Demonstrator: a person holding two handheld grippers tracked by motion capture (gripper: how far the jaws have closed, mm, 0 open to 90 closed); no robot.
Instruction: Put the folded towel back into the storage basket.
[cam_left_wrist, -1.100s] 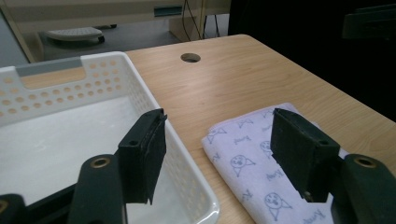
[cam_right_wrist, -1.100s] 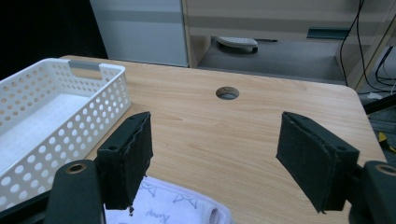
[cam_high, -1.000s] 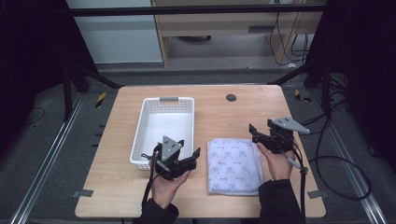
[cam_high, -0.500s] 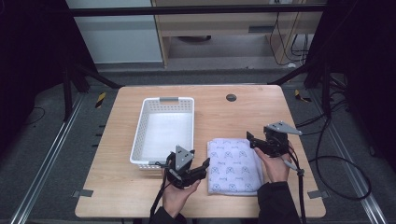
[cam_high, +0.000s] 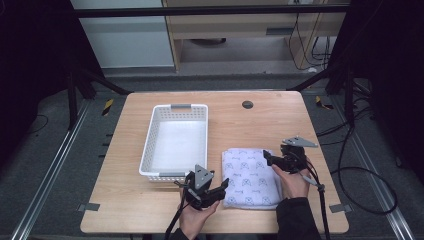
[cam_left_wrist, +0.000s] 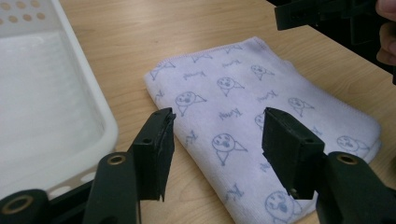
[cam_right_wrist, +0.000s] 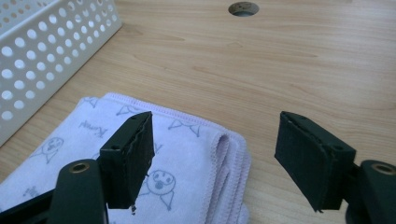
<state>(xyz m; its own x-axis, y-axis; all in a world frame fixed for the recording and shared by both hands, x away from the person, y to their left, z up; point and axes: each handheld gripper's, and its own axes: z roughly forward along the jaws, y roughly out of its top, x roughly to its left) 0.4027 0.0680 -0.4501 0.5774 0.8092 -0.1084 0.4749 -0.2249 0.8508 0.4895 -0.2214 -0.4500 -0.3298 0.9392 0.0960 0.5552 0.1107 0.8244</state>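
A folded pale lilac towel (cam_high: 250, 176) printed with small blue faces lies flat on the wooden table, right of a white basket (cam_high: 176, 141). My left gripper (cam_high: 220, 187) is at the towel's front left corner, open, its jaws straddling the towel's (cam_left_wrist: 243, 126) near edge. My right gripper (cam_high: 267, 158) hovers over the towel's far right part, open, with the towel's (cam_right_wrist: 187, 154) folded corner between its jaws. Neither holds anything.
The white perforated basket (cam_left_wrist: 42, 107) is empty and stands left of the towel; its holed wall (cam_right_wrist: 42, 60) is close by. A round cable hole (cam_high: 247, 104) sits in the table near the far edge. Bare wood (cam_right_wrist: 289, 65) lies beyond the towel.
The left gripper has moved right from in front of the basket to the towel's front left corner. The right gripper has come down and left over the towel's far right part.
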